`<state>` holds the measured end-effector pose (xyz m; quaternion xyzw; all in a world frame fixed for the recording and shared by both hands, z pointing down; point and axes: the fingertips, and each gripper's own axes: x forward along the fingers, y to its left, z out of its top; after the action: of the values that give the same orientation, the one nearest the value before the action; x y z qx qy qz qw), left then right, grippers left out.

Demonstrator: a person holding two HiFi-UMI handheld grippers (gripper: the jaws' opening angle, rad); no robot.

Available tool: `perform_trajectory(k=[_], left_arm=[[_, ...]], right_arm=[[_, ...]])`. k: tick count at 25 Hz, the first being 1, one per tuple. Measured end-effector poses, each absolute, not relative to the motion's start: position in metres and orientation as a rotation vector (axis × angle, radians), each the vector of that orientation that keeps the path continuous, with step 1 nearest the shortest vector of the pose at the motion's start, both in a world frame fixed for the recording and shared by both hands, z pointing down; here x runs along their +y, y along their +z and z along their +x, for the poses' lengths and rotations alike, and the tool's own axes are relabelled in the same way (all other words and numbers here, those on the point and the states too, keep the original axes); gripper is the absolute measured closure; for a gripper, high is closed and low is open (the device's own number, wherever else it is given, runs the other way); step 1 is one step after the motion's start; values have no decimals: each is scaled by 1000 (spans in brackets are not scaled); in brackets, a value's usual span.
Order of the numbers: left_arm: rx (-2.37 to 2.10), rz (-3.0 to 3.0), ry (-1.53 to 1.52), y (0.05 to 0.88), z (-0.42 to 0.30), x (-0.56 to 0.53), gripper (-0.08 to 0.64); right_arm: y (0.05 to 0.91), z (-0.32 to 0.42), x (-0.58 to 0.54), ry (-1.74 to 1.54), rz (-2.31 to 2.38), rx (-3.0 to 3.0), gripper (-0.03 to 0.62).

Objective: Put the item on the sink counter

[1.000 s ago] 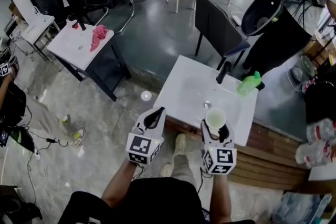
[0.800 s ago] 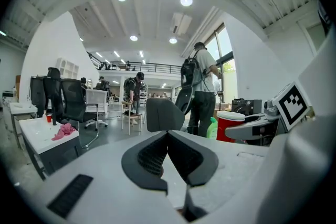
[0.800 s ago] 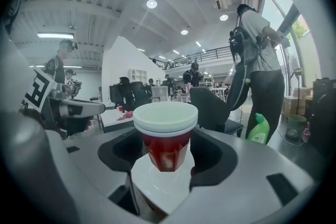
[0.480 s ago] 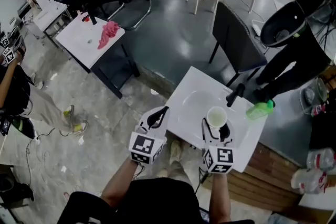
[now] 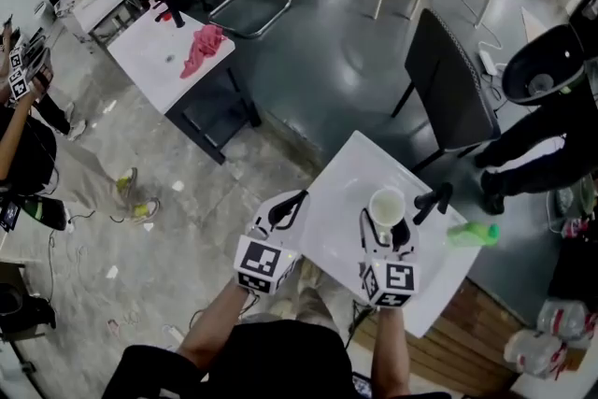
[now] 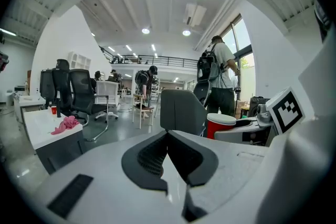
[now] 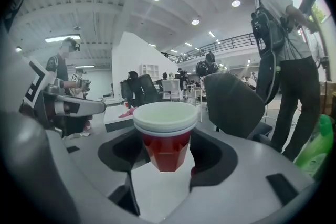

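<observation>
Red cup point(image 7: 167, 147): pinched upright in right gripper point(image 5: 384, 232), over sink counter point(image 5: 341, 165). Left gripper point(image 6: 169, 160) pressed together, empty. Risk: tapered wall slipping; releasing high topples it.

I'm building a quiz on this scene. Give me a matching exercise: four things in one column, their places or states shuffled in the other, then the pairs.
1. red cup
2. green bottle
3. pink cloth
4. left gripper

A. on the far white table
B. jaws together, nothing between them
C. on the sink counter, near the black faucet
D. held by the right gripper

Pairs: 1-D, 2-C, 3-A, 4-B
</observation>
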<state>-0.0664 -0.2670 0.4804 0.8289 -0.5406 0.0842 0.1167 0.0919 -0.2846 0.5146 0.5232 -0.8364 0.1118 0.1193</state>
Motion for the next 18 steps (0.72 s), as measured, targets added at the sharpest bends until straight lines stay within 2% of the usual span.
perform_trajectory(k=[18], left_arm=[[-1585,2295,314,549,-67,-358,558]], right_arm=[[605,77,-390,413,1426,-2456,307]])
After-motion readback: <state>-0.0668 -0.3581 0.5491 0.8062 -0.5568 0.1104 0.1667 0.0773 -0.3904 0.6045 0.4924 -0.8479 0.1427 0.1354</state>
